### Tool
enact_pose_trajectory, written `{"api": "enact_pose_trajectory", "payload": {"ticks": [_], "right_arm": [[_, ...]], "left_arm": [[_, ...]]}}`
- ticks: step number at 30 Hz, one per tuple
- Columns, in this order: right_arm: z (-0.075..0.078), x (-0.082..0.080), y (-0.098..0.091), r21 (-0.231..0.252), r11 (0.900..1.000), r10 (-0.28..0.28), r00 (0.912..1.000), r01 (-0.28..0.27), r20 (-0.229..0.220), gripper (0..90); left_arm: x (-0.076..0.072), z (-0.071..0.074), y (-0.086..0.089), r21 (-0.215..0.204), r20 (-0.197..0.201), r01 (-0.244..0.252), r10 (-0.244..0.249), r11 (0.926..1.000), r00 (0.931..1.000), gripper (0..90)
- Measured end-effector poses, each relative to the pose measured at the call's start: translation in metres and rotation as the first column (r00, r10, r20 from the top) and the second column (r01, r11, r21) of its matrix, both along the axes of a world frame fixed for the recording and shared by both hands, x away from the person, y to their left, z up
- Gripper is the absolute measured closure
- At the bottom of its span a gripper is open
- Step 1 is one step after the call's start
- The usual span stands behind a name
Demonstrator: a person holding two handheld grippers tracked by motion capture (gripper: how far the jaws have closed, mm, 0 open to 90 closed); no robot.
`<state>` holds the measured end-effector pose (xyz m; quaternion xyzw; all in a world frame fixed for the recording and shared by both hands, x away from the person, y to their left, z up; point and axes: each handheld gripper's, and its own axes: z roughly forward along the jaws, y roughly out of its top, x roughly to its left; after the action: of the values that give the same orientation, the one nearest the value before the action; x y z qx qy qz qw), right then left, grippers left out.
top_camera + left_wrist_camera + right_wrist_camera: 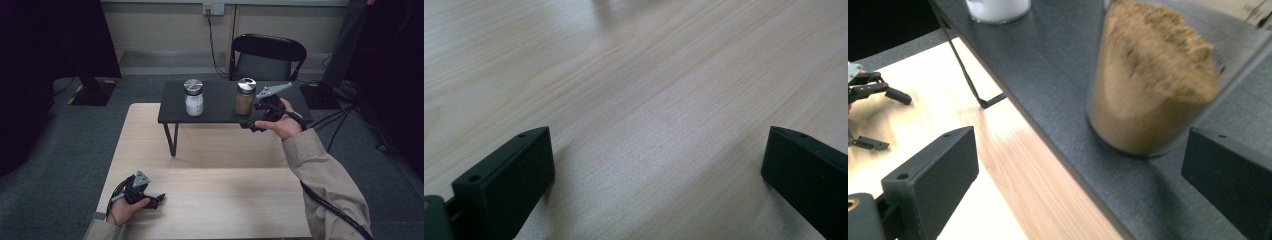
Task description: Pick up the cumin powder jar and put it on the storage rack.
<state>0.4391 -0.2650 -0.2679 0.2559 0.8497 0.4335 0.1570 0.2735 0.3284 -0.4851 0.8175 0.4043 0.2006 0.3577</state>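
Two jars (245, 96) on shelf (220, 112), right gripper (254, 119) open

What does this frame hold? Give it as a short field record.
surface: wooden table with a black shelf on it
on shelf: white-filled jar, brown-filled jar, both upright
right gripper: open, beside the brown-filled jar, not gripping it
left gripper: open, low over the table, nothing between the jaws
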Motion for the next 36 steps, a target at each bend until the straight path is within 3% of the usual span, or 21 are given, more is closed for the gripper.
{"api": "enact_pose_trajectory", "payload": {"ticks": [17, 36], "right_arm": [[-0.026, -0.031, -0.012, 0.042, 0.9986, 0.031, 0.9994, -0.031, 0.018, 0.3], [-0.052, -0.067, -0.025, 0.056, 0.9949, 0.082, 0.996, -0.084, 0.036, 0.1]], "left_arm": [[0.0, 0.0, 0.0, 0.0, 0.001, -0.002, 0.002, 1.0, 1.0, 0.0], [0.0, 0.0, -0.001, -0.001, 0.001, -0.004, 0.004, 1.0, 1.0, 0.0]]}}
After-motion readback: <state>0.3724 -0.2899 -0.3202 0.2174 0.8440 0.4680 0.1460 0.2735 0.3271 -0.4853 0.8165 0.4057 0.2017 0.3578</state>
